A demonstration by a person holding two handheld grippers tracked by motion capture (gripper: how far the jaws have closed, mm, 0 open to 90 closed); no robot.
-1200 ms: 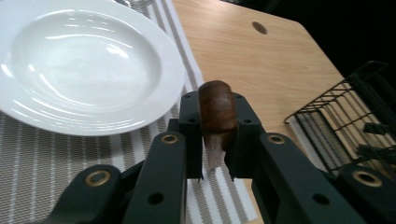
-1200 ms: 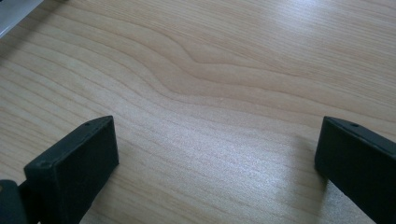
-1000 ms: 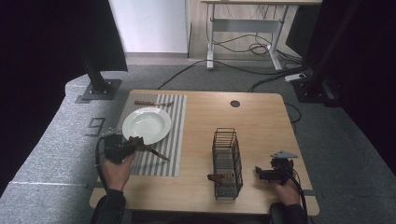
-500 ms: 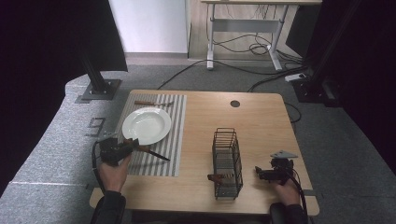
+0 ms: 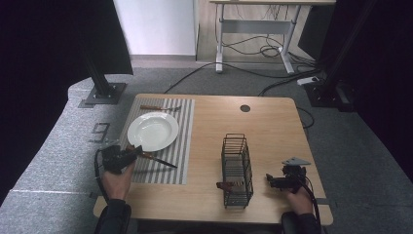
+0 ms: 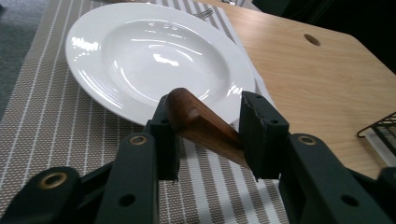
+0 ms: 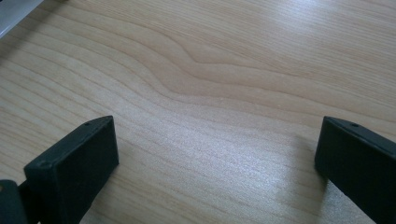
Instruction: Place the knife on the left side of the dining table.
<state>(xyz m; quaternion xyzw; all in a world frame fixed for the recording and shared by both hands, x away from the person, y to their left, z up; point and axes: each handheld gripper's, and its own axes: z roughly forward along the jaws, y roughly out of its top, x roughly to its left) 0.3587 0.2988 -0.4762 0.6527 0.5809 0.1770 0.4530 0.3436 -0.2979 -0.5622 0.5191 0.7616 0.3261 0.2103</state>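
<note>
Left hand-held gripper (image 6: 210, 135) pinches a smooth rounded wooden handle (image 6: 201, 123) beside the glossy white plate (image 6: 140, 56); right hand-held gripper (image 7: 215, 158) spread wide.

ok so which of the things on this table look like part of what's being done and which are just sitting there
In use, probably:
- left claw, around the wooden-handled knife
- white plate
- striped placemat
- wire cutlery basket

Sitting idle:
- fork beyond the plate
- right claw, open over the bare wooden table

Plate (image 5: 152, 130) on placemat (image 5: 184, 127) at left; wire basket (image 5: 236, 168) right of it.
</note>
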